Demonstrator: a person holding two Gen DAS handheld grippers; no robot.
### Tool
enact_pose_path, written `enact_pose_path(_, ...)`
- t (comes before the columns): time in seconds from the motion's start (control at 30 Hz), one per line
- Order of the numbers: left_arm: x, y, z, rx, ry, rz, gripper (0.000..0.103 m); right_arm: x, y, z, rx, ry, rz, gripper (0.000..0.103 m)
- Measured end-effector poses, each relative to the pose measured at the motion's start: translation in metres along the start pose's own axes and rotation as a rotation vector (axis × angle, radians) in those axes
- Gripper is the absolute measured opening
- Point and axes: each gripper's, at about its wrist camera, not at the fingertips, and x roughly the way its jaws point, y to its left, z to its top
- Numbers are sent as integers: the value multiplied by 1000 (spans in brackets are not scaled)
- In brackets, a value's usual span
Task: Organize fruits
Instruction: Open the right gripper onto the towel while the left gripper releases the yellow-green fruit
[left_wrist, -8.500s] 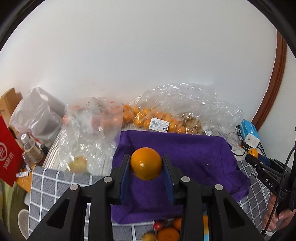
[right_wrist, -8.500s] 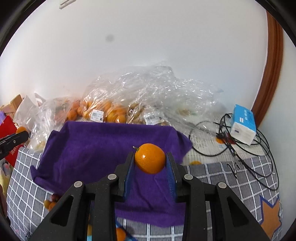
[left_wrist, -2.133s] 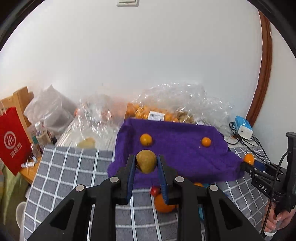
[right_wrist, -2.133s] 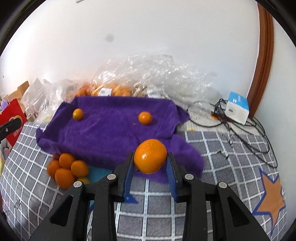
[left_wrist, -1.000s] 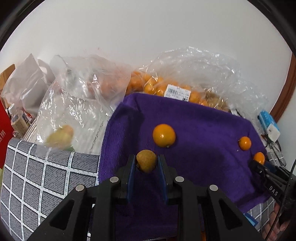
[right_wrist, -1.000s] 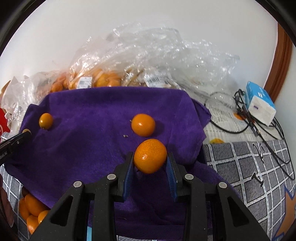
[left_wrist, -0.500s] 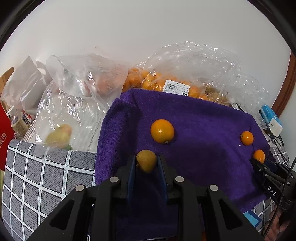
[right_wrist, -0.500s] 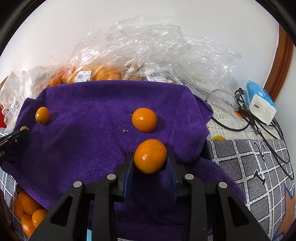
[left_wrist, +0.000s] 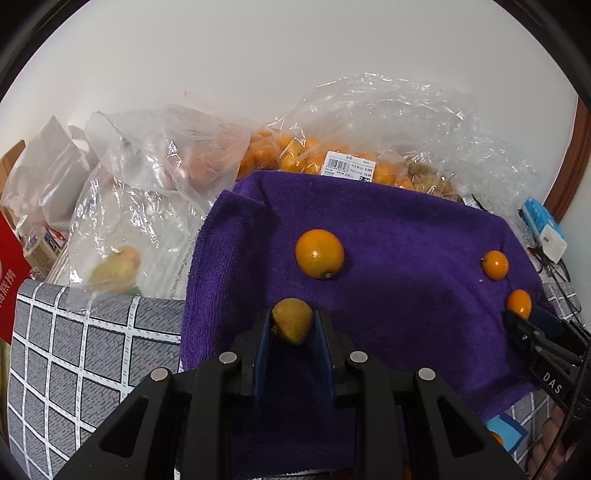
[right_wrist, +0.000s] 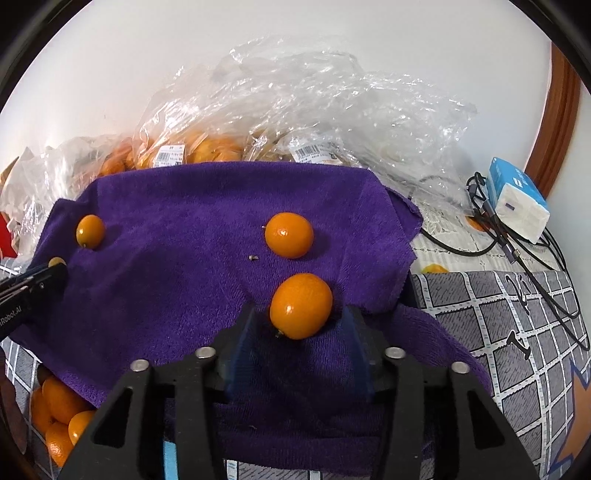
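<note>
Left wrist view: the left gripper (left_wrist: 291, 325) is clenched on a small yellow-brown fruit (left_wrist: 291, 320), both blue pads pressed to its sides, just above the near left part of the purple towel (left_wrist: 406, 295); whether the fruit touches the cloth cannot be told, as the fingers hide its underside. A larger orange (left_wrist: 320, 253) lies on the towel beyond it, toward the far edge. Two small oranges sit near the towel's right edge: one (left_wrist: 495, 264) free on the cloth, the other (left_wrist: 519, 303) partly hidden behind the tip of the right gripper (left_wrist: 524, 325). Clear plastic bags (left_wrist: 369, 147) of orange fruit line the towel's far edge; their contents are blurred by the film. A greenish fruit (left_wrist: 114, 267) shows dimly inside a bag off the towel's left edge.

Right wrist view: the right gripper (right_wrist: 301, 325) has just been opening. The mandarin (right_wrist: 301, 305) lies between the jaws, resting on the towel (right_wrist: 166, 277) near its right edge, with a gap visible at either pad, so it is released. Another orange (right_wrist: 289, 235) sits just beyond it, and a small one (right_wrist: 90, 231) lies near the far left corner. A heap of oranges (right_wrist: 55, 417) off the near left edge is cut off by the frame. A blue-and-white box (right_wrist: 517, 199) and black cables (right_wrist: 535, 258) lie on the surface right of the towel.
</note>
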Motion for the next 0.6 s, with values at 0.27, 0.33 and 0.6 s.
enact_pose_path(0.27,0,3,0,-15,-8,-29,23,-11,5,0,-8,-39,-9,69)
enact_pose_path(0.33,0,4,0,-15,-3,-48,23,-14,6,-1,-15,-51,-10,69)
enact_pose_path(0.6,-6,3,1,-21,-24,-78,37,-25,8,0,-21,-101,-34,69)
